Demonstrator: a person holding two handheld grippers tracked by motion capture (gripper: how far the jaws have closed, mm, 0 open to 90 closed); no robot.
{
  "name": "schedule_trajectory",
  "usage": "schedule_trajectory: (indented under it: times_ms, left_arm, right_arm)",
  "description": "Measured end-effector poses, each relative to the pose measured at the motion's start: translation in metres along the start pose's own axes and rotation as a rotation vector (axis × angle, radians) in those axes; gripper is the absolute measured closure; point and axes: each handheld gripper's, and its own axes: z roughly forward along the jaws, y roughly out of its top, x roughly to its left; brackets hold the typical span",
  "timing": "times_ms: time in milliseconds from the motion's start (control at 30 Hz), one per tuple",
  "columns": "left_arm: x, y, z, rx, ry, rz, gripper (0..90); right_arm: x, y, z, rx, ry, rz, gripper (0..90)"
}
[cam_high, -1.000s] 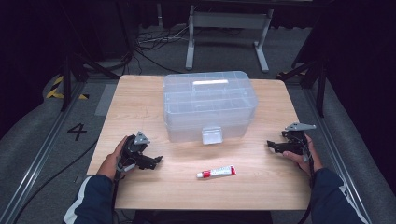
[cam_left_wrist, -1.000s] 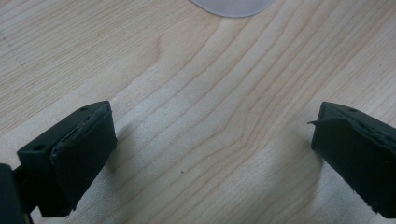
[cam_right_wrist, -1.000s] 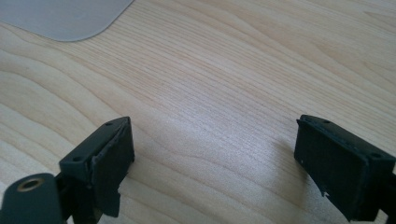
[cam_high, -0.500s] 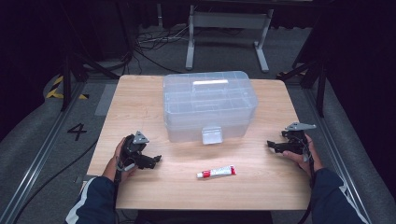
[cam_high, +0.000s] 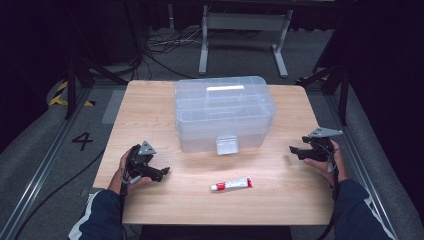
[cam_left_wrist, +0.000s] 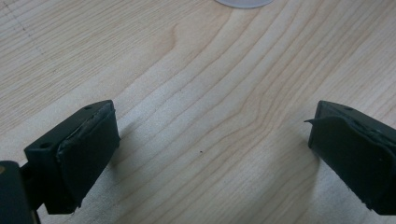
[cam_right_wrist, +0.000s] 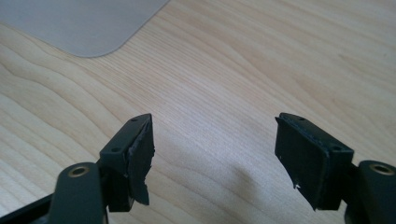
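Since a second ago almost nothing has shifted: both hands rest where they were, the left gripper at most drawn a touch toward the person. Its jaws stand wide apart over bare wood with nothing between them, and the right gripper is likewise spread wide and empty. Taking the clear plastic box as landmark, the left gripper lies near its front left corner, the right gripper off its front right corner, and the small red-and-white tube lies flat in front of the box's latch, between the two grippers and apart from both. Picking up the tube looks like the step in hand; it would go best with jaws brought low across its narrow width, near the middle. The table offers open wood all round the tube, though its near edge is close.
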Motion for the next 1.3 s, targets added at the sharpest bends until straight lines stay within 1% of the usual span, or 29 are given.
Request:
schedule_trajectory:
  times_ms: [33,67,200,267,333,400,433,467,500,633,867,1033,1167,1233,1267,1300]
  left_arm:
    - [0.000,0.000,0.000,0.001,0.003,0.001,0.9]
    - [0.000,0.000,0.000,0.001,0.003,0.001,0.8]
    - [0.000,0.000,0.000,0.000,0.007,-0.001,0.8]
    - [0.001,0.000,0.000,0.002,0.009,-0.001,0.5]
    - [0.000,0.000,0.000,0.001,0.010,-0.002,0.5]
    - [0.000,0.000,0.000,0.001,0.010,-0.003,0.5]
    - [0.000,0.000,0.000,0.001,0.010,-0.004,0.5]
    - [0.000,0.000,0.000,0.001,0.011,-0.003,0.5]
    - [0.000,0.000,0.000,0.002,0.009,-0.006,0.5]
    - [0.000,0.000,0.000,0.001,0.012,-0.004,0.5]
    - [-0.001,-0.001,0.000,0.002,0.010,-0.014,0.5]
    - [-0.001,-0.001,0.000,0.002,0.014,-0.016,0.5]
    - [-0.001,-0.001,0.000,0.002,0.016,-0.020,0.5]
    - [-0.001,-0.001,-0.001,0.002,0.016,-0.024,0.5]
    - [-0.001,-0.001,-0.001,0.002,0.016,-0.024,0.5]
    - [-0.001,-0.001,-0.001,0.003,0.015,-0.019,0.5]
  right_arm:
    - [0.001,0.003,-0.002,-0.011,0.008,0.007,29.0]
    - [0.002,0.005,-0.005,-0.020,0.001,0.005,29.3]
    - [0.008,0.019,-0.020,-0.075,-0.006,-0.026,29.1]
    - [0.012,0.028,-0.028,-0.107,0.015,-0.029,28.4]
    - [0.018,0.037,-0.036,-0.134,0.014,-0.071,28.5]
    - [0.024,0.047,-0.045,-0.155,0.004,-0.097,28.6]
    - [0.024,0.047,-0.045,-0.155,0.004,-0.097,28.6]
    - [0.027,0.057,-0.052,-0.185,0.019,-0.106,28.8]
    - [0.027,0.057,-0.052,-0.185,0.019,-0.106,28.8]
    - [0.031,0.077,-0.061,-0.217,0.025,-0.129,28.8]
    - [0.035,0.107,-0.065,-0.247,0.048,-0.148,29.7]
    - [0.042,0.125,-0.067,-0.267,0.062,-0.165,29.1]
    - [0.050,0.144,-0.060,-0.269,0.068,-0.189,29.3]
    - [0.054,0.155,-0.057,-0.273,0.077,-0.201,30.5]
    - [0.058,0.163,-0.055,-0.271,0.086,-0.207,31.5]
    - [0.058,0.163,-0.055,-0.271,0.086,-0.207,31.5]
